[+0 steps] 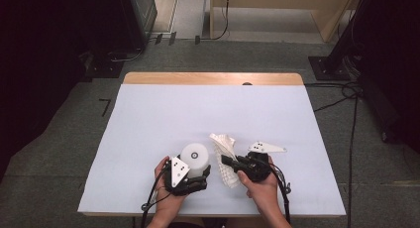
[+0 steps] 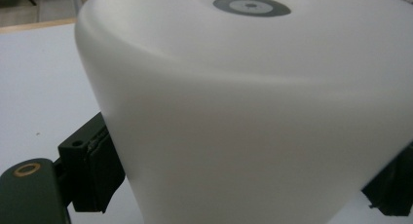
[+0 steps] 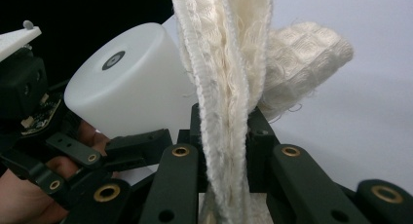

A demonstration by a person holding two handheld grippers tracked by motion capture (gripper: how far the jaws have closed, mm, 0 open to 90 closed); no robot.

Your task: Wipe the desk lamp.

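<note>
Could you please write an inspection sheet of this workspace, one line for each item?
Surface: table under a pale cover, with a bare wooden strip along the far edge.
Job's things: white cup, upside down, its base on top; cream waffle-weave cloth next to it.
Clutter: nothing seen.
Grippers: left gripper has its jaws against both sides of the white cup; right gripper is shut on the cloth, which stands up folded between its jaws.
Cables: one trails from each gripper toward the person; more cables lie on the floor at the right.
Surroundings: grey floor, dark equipment at both sides, light wooden furniture behind.
</note>
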